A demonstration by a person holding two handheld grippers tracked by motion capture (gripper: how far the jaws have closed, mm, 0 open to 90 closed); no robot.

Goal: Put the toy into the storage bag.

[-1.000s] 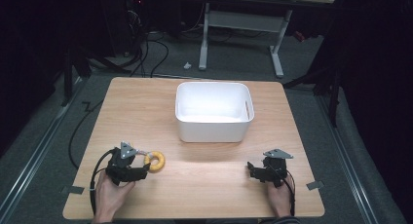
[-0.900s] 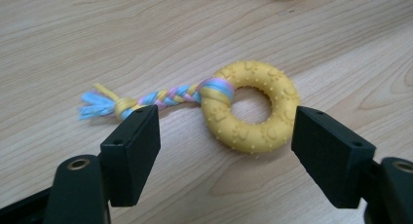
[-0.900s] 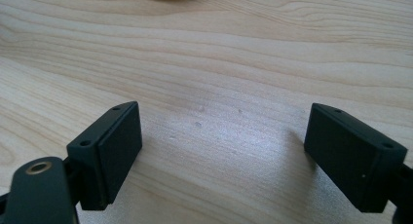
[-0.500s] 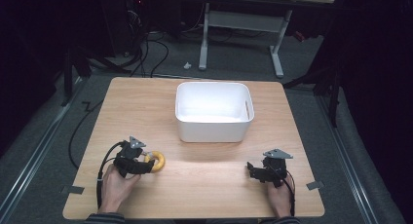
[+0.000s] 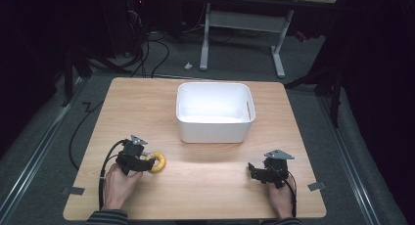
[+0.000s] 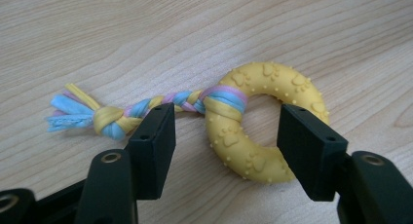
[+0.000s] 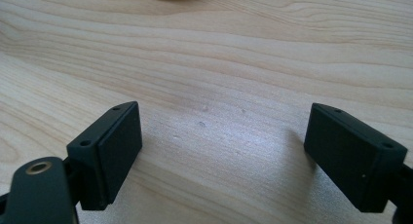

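Ring toy [image 6: 263,126], yellow rubber, embossed with paw prints and small studs; a braided fabric tail [image 6: 122,112] in blue, pink and yellow is looped through it and ends in a knot with frayed tips. Lies flat on the wooden table [image 5: 210,186] near the front left corner, well apart from the bin.

Left gripper [image 6: 226,136], held in the person's left hand [image 5: 120,183], low over the table at the toy. Its jaws have just been closing and now stand about half apart; the near arc of the ring sits between them. The right pad lies against or just beside the ring's outer edge, contact not certain; the left pad stands clear of the ring, over the braid. Grip not complete.

Right gripper [image 7: 224,156], held in the right hand [image 5: 281,198] near the front right corner; jaws spread wide over bare wood, nothing between them.

Storage bin [image 5: 214,132], white plastic, rectangular, handle slot in one end wall; stands upright at the middle of the table toward the far edge.
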